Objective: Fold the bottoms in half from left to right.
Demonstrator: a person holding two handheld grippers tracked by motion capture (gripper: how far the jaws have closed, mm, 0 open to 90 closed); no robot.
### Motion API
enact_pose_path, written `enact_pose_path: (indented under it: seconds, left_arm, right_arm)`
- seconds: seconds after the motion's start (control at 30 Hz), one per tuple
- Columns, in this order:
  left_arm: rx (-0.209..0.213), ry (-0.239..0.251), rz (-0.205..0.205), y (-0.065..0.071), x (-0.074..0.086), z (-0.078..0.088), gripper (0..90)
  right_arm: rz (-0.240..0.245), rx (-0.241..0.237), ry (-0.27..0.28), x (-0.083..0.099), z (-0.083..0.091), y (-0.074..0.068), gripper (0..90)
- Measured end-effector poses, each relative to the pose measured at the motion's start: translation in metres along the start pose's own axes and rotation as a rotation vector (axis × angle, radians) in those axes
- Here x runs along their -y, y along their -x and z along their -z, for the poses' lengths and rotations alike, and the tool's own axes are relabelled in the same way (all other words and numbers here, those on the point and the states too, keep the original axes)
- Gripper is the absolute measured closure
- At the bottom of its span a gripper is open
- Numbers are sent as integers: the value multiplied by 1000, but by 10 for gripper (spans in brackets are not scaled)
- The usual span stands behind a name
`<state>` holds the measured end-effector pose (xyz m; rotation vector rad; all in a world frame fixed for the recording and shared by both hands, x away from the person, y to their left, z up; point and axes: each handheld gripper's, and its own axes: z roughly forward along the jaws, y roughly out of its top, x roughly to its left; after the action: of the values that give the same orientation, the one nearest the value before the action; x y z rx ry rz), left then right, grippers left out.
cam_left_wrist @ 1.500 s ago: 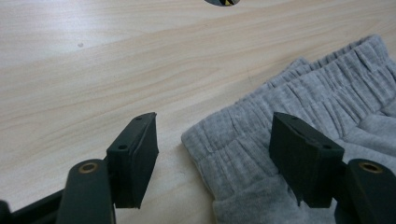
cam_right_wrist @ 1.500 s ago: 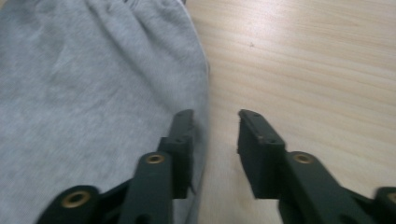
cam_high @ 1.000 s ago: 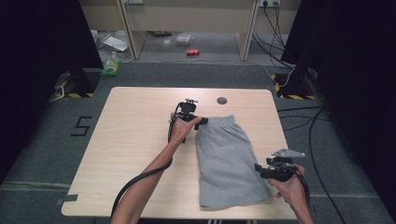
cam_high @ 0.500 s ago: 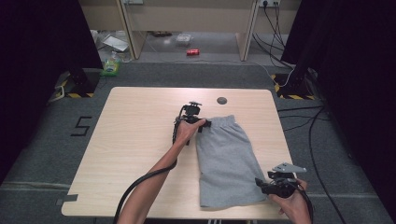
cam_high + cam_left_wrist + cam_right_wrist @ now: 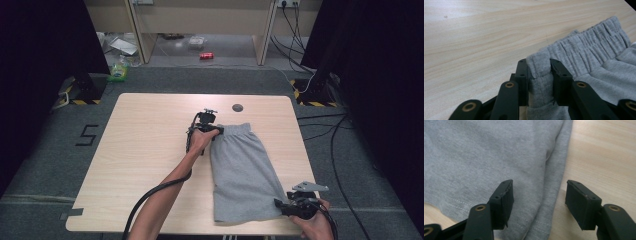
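Grey shorts lie flat on the wooden table, waistband at the far end, hem toward the near edge. My left gripper is at the waistband's left corner. In the left gripper view its jaws have just been closing, and the gripper is shut on a bunched fold of the elastic waistband. My right gripper sits at the hem's near right corner. It stands open, low over the shorts' side edge, with cloth under the gap and the pads not pressing it.
A dark round cable hole sits near the table's far edge. The right hand is close to the table's near edge. Cables run over the floor at right, and a red can lies on the floor beyond.
The left gripper's jaws have closed on the waistband corner. The right hand has moved toward the near edge and lower, onto the hem corner.
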<state>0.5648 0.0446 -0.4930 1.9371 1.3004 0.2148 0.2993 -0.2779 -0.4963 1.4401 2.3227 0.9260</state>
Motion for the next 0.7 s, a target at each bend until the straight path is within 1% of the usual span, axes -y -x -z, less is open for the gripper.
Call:
enact_pose_path:
  seconds: [0.03, 0.1, 0.2, 0.27, 0.3, 0.33, 0.37, 0.43, 0.47, 0.5, 0.53, 0.63, 0.67, 0.7]
  left_arm:
    - [2, 1, 0, -1, 0, 0, 713]
    - [4, 2, 1, -1, 0, 0, 721]
    - [1, 8, -8, -2, 0, 1, 730]
    - [-1, 8, -17, -4, -1, 2, 734]
    - [-1, 8, -17, -4, -1, 2, 736]
    - [-4, 4, -23, -6, -1, 3, 739]
    - [-4, 4, -23, -6, -1, 3, 741]
    - [-18, 1, -35, -9, -2, 4, 741]
    - [-36, -2, -50, -13, -3, 6, 742]
    - [-36, -2, -50, -13, -3, 6, 742]
    - [-48, -1, -51, -18, -3, 9, 742]
    - [-62, -6, -45, -30, -3, 14, 742]
    - [-62, -6, -45, -30, -3, 14, 742]
    - [-67, -7, -44, -34, -3, 16, 742]
  right_arm:
    - [-7, -5, -3, 1, -1, -1, 447]
    - [-7, -13, -8, 0, -1, -2, 507]
    - [12, -17, -2, 1, -2, -5, 632]
    - [3, -43, -5, 1, -2, -8, 704]
    - [3, -43, -5, 1, -2, -8, 704]
    - [6, -50, -4, 0, -4, -11, 767]
    - [6, -50, -4, 0, -4, -11, 767]
    - [1, -73, 7, -1, -7, -12, 802]
    - [-13, -97, 12, -3, -11, -13, 813]
    - [-13, -97, 12, -3, -11, -13, 813]
    - [-14, -115, 15, -6, -15, -16, 819]
    - [-2, -137, 13, -14, -23, -24, 820]
    - [12, -144, 10, -17, -27, -28, 820]
    - [12, -144, 10, -17, -27, -28, 820]
